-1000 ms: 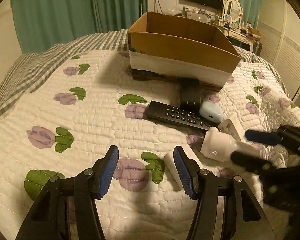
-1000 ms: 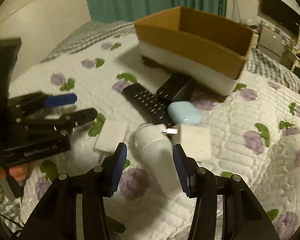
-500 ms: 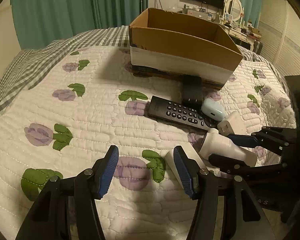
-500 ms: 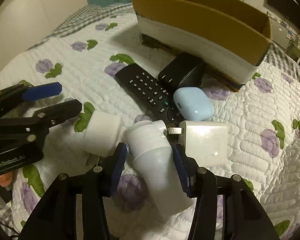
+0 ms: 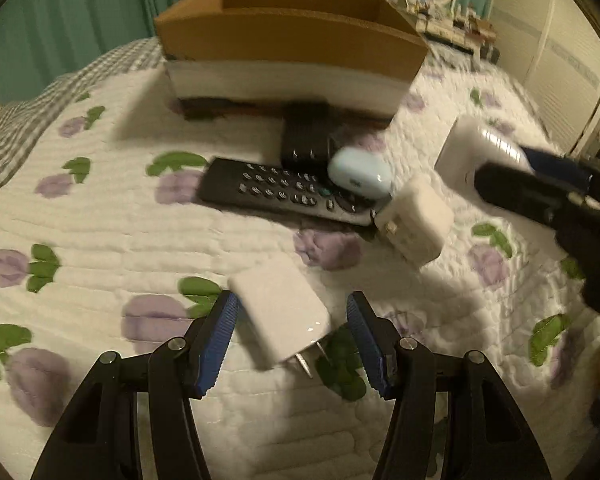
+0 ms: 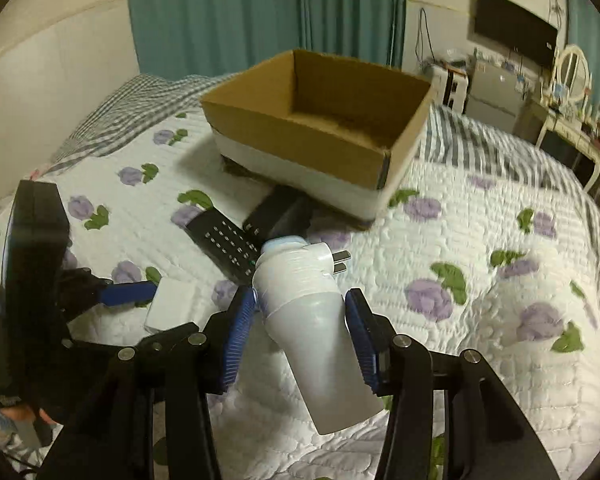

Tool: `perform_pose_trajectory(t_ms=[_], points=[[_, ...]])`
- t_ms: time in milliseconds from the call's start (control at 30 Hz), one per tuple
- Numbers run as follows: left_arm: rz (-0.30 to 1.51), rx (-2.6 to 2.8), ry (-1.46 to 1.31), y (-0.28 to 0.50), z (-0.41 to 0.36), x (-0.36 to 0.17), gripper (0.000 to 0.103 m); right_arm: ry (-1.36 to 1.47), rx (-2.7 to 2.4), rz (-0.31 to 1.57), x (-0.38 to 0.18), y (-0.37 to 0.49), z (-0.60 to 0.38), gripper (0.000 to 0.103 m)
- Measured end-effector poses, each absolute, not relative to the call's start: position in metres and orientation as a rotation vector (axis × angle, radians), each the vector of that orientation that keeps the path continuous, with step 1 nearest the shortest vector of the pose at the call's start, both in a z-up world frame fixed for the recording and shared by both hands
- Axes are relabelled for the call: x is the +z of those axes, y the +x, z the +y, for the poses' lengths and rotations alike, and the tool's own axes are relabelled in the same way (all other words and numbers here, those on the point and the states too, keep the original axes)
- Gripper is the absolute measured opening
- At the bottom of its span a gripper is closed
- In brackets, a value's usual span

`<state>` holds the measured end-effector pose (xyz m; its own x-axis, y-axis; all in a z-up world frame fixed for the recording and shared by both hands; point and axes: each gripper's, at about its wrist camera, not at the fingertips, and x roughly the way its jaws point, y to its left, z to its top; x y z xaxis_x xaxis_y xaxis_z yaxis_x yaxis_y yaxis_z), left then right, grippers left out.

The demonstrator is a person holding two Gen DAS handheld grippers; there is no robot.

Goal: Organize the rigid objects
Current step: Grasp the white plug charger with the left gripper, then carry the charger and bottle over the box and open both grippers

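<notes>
My right gripper [image 6: 300, 320] is shut on a white plastic bottle [image 6: 312, 328] and holds it lifted above the quilt; it also shows in the left wrist view [image 5: 472, 152]. My left gripper [image 5: 292, 332] is open, its fingers either side of a flat white plug adapter [image 5: 280, 320] that lies on the quilt. A black remote [image 5: 284, 192], a black box [image 5: 304, 140], a light blue earbud case [image 5: 360, 174] and a white cube charger [image 5: 416, 224] lie ahead. An open cardboard box [image 6: 320, 124] stands behind them.
The bed has a white floral quilt [image 5: 100, 240] and a grey checked blanket [image 6: 132, 108] at its far side. Green curtains, a TV and a dresser stand beyond the bed.
My right gripper has closed on the white bottle and lifted it off the quilt. My left gripper has moved forward so its open fingers flank the flat white adapter.
</notes>
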<state>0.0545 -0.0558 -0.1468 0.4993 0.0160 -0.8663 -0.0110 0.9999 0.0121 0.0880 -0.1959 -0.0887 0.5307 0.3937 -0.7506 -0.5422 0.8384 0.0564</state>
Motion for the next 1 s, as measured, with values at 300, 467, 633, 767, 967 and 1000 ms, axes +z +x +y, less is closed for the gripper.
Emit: perform_pose_trajectory(t_ms=[300, 467, 633, 767, 967, 1000], points=[[1.073, 0.023, 0.002, 0.061, -0.052, -0.165, 0.052, -0.196, 0.569, 0.844, -0.093, 0.089, -0.196, 0.047], [1.038, 0.019, 0.001, 0.053, -0.052, -0.155, 0.046, -0.207, 0.559, 0.822, -0.087, 0.084, -0.195, 0.047], [0.960, 0.007, 0.002, 0.043, -0.052, -0.132, 0.042, -0.202, 0.544, 0.798, -0.076, 0.081, -0.197, 0.047], [0.899, 0.009, -0.003, 0.034, -0.051, -0.107, 0.042, -0.183, 0.518, 0.771, -0.062, 0.079, -0.203, 0.047], [0.794, -0.027, -0.010, 0.028, -0.056, -0.055, 0.042, -0.165, 0.497, 0.698, -0.019, 0.083, -0.207, 0.047], [0.782, -0.029, -0.010, 0.031, -0.057, -0.048, 0.042, -0.165, 0.501, 0.687, -0.012, 0.086, -0.206, 0.047]])
